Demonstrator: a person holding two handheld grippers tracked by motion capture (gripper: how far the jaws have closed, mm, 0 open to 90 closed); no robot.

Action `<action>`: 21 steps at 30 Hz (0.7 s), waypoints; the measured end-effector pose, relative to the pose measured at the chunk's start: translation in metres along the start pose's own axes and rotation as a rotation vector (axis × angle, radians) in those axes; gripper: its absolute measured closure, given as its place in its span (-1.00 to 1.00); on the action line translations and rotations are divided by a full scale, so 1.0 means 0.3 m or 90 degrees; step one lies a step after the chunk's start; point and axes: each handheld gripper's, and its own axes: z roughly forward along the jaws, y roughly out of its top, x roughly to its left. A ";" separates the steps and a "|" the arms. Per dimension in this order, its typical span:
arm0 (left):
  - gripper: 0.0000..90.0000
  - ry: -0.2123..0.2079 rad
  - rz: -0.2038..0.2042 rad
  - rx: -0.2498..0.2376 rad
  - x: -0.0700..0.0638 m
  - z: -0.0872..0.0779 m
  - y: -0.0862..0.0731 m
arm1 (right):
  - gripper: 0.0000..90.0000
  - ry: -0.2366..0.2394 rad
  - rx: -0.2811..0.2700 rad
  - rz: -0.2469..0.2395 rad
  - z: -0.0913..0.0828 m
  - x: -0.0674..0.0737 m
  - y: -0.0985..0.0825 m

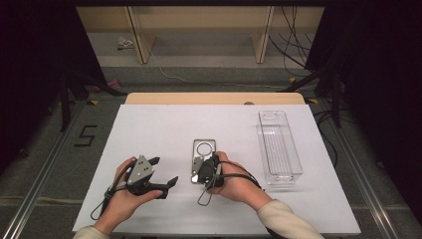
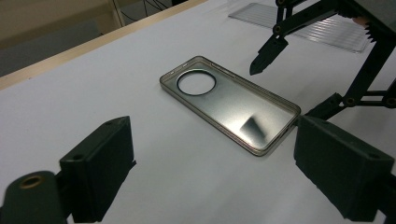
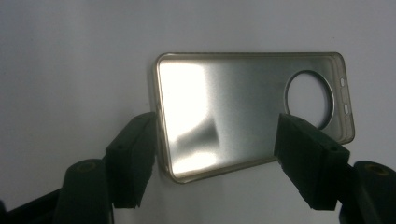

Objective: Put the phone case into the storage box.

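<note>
Case: phone case point(image 1: 203, 152), clear with a metallic sheen and a round camera hole, lies flat on the white table point(image 1: 149, 129) just right of centre, hole end toward 12 o'clock.
Case, close up: in the left gripper view the phone case point(image 2: 233, 109) runs from 10 o'clock to 4 o'clock; in the right gripper view the phone case point(image 3: 247, 109) lies crosswise, hole at 3 o'clock.
Right claw: right claw point(image 1: 198, 168) hangs over the case's 6 o'clock end, held by the person's right hand point(image 1: 238, 184). In its own view the right claw point(image 3: 217, 163) stands spread, one jaw just outside the case's short end, the other over its long edge near the hole; whether either touches I cannot tell.
Left claw: left claw point(image 1: 163, 172) rests at 9 o'clock of the case, apart from it, in the left hand point(image 1: 124, 196). Left claw point(image 2: 210, 172) is spread with bare table between its jaws.
Bin: clear plastic bin point(image 1: 278, 147) stands at 3 o'clock of the case, well apart.
</note>
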 end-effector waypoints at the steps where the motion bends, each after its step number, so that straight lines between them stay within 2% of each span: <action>1: -0.74 0.000 0.000 0.000 0.000 0.000 0.000 | -0.26 0.002 0.006 -0.009 0.005 -0.001 0.002; 2: -0.74 0.000 0.000 0.000 0.000 0.000 0.000 | -0.25 0.011 0.023 -0.011 0.013 0.001 0.007; 4: -0.74 -0.001 0.000 0.000 0.000 0.000 0.000 | -0.23 0.014 0.032 -0.023 0.021 0.002 0.012; 8: -0.74 0.000 0.000 0.001 0.000 0.000 -0.001 | -0.20 0.019 0.036 -0.028 0.030 0.005 0.020; 14: -0.73 -0.001 0.000 0.000 0.000 0.001 0.000 | -0.06 0.033 0.060 -0.063 0.042 0.003 0.039; 21: -0.72 -0.002 0.000 0.000 -0.001 0.001 -0.001 | 0.08 0.045 0.076 -0.081 0.050 0.008 0.043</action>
